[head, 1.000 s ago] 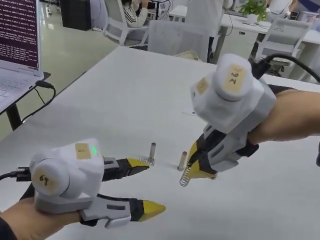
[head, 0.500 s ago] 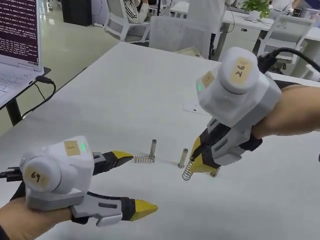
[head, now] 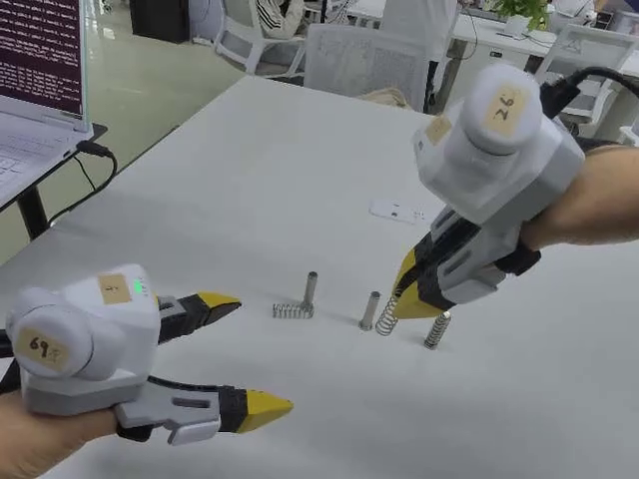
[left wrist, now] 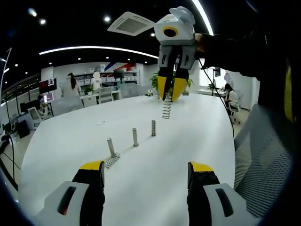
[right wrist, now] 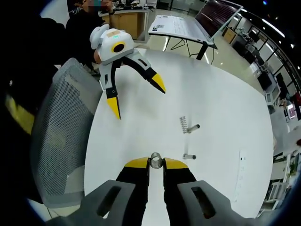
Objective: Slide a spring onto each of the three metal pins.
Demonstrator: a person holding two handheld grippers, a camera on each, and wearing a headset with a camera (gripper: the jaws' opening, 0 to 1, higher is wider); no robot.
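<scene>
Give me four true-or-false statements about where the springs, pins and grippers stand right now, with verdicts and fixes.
1. The right gripper is shut on a held spring. True.
2. The left gripper grips a spring. False: its jaws stand open and empty.
3. A loose spring lies on the table beside the near pin, the one closest to the left gripper. True.
4. All three pins carry springs. False: the far pin does; the middle pin and near pin are bare.
</scene>
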